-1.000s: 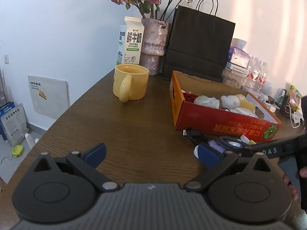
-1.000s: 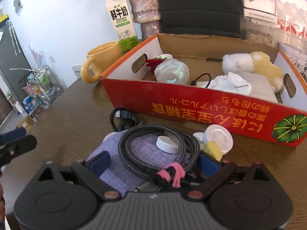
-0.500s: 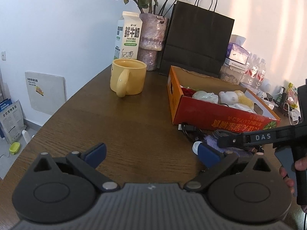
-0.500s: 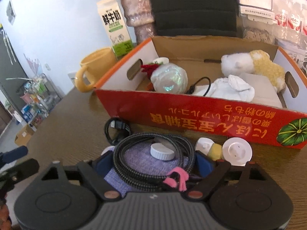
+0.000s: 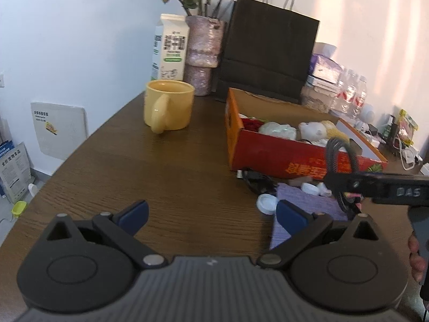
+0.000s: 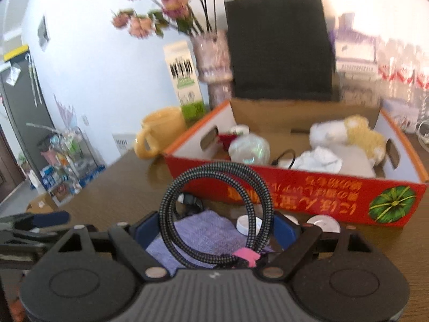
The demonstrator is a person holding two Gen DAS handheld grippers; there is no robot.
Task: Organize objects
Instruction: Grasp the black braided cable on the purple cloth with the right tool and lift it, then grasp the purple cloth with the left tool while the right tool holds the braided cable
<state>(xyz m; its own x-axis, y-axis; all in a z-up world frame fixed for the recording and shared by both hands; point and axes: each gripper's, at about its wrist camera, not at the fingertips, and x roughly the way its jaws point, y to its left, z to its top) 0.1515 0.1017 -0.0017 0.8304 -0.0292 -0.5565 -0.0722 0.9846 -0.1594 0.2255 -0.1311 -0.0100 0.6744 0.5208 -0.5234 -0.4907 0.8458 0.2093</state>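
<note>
My right gripper [image 6: 214,230] is shut on a coiled braided cable [image 6: 257,185] with a pink tie and holds it upright above a purple cloth [image 6: 211,228]. The cable also shows in the left wrist view [image 5: 332,155], standing in front of the red cardboard box [image 5: 270,153]. That box [image 6: 295,193] holds a plush toy [image 6: 359,131], a white cloth and a shiny wrapped ball [image 6: 249,147]. My left gripper [image 5: 211,212] is open and empty over the bare wooden table, left of the cloth [image 5: 303,204].
White caps [image 6: 249,224] and a black cable [image 5: 254,177] lie by the box. A yellow mug [image 5: 169,104], milk carton [image 5: 170,47], flower vase [image 5: 205,53] and black paper bag [image 5: 268,53] stand behind. Water bottles [image 5: 348,94] are far right.
My right gripper closed on the coiled cable and lifted it off the purple cloth, so the coil now stands upright. My left gripper stayed open and drew back slightly.
</note>
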